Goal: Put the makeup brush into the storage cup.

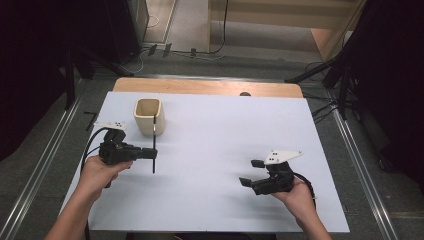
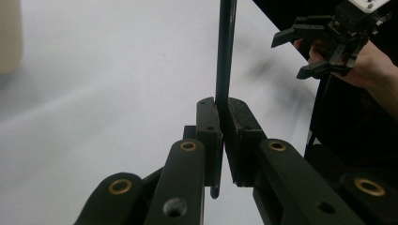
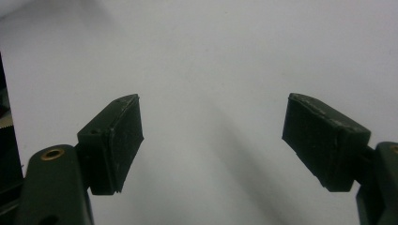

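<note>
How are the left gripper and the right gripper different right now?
The left gripper is shut on a thin dark rod, while the right gripper has its jaws spread wide with nothing between them. The left gripper sits near the beige cup; the right gripper is out over bare white table. Both are black, hand-held, and carry a grey plate on top.

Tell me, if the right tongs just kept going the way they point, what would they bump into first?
Probably nothing soon. The right tongs stand open and point left across the white table. Their own view has bare table ahead. Much farther along, the left tongs gripping the black pen might lie in that line, though depth is unclear.
</note>
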Tool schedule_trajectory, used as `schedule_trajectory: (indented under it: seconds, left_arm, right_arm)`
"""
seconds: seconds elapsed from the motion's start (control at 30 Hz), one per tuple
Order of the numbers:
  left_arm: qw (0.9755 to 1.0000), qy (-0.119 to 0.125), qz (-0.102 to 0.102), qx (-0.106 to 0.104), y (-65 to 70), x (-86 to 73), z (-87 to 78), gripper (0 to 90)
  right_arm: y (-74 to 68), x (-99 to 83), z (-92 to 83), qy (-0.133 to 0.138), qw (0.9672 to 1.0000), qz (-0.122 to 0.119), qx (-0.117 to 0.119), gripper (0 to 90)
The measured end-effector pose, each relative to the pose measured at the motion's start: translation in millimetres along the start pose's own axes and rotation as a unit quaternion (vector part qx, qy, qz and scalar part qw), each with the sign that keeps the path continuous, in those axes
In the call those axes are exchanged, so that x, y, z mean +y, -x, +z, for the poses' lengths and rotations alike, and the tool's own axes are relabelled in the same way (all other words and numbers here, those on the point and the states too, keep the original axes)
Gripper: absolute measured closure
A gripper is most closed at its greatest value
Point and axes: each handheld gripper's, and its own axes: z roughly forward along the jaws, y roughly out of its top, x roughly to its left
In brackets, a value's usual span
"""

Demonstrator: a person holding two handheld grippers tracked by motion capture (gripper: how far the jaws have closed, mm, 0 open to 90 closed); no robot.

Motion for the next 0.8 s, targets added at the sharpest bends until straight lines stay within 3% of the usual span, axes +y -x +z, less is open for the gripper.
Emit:
schedule_trajectory:
  seconds: [0.43,0.8]
  left_arm:
    - [0.9999,0.008,-0.003,0.011,-15.7,10.4,-6.6,84.9]
    - [0.9997,0.012,-0.01,0.021,-27.7,35.1,-12.3,84.9]
  right_arm:
    - [0.4,0.1,1.5,-0.002,1.0,-0.001,0.003,21.4]
    - [1.0,-0.8,0.4,0.002,1.0,0.004,0.001,21.4]
